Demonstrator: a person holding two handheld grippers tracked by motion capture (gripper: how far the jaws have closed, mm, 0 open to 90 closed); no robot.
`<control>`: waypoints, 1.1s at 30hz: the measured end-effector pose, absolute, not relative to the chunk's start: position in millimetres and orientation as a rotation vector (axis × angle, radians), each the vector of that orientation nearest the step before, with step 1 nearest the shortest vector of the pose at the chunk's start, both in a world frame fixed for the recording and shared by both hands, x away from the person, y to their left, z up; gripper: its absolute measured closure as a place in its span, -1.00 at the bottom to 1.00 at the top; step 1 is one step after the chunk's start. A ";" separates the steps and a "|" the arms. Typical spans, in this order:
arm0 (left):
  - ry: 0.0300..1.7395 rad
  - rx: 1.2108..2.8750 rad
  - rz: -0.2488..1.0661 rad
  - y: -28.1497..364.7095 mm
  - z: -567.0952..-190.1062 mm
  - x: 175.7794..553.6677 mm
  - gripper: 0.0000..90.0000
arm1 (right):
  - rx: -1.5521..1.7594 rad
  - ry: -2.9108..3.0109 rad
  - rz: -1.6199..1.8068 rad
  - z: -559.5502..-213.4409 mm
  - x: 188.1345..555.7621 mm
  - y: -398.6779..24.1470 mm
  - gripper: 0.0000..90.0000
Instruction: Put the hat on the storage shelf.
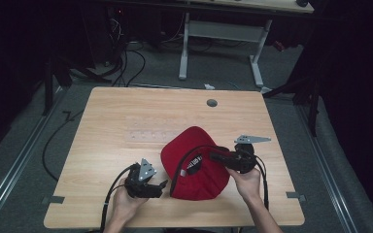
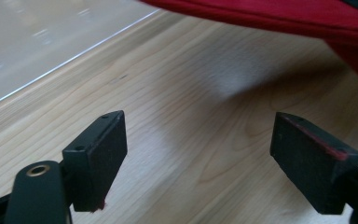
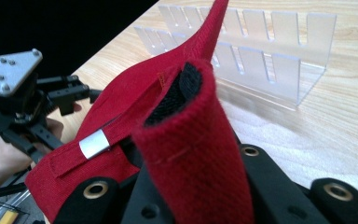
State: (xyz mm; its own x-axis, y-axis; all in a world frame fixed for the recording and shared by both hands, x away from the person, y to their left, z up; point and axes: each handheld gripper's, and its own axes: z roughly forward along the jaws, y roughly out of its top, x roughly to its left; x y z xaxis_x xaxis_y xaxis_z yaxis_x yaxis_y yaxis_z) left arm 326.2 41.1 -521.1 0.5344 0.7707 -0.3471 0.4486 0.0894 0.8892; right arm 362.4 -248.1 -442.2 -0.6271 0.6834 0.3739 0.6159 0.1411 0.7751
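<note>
Table [image 1: 116, 116]: 1 cap [image 1: 194, 167], 2 grippers.

The cap [image 1: 194, 162] sits on the counter [image 1: 102, 126] toward its near edge, a little right of the middle. The slotted rack [image 1: 148, 131] lies on the counter just behind the cap and to its left. The left tongs [image 1: 161, 185] are just left of the cap, close to the near edge. The right tongs [image 1: 213, 157] are at the cap's right side, the cap's strap [image 3: 191, 154] between them.
</note>
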 end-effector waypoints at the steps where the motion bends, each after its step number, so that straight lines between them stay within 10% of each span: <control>1: 1.076 1.546 0.322 38.2 -520.8 325.6 -0.59 | 1.322 2.320 1.520 -441.5 362.7 -247.5 0.89; 33: 0.954 1.528 0.406 24.1 -498.7 317.2 -0.67 | 1.376 2.435 1.317 -451.1 365.7 -235.8 0.88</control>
State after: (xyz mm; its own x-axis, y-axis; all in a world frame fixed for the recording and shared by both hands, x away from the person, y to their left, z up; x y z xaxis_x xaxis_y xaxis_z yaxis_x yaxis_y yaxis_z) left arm 317.2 24.1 -498.7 0.5991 0.7554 -0.2655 0.3319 0.0674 0.9409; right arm 365.7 -235.8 -451.1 -0.6029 0.7219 0.3397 0.6795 0.2414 0.6928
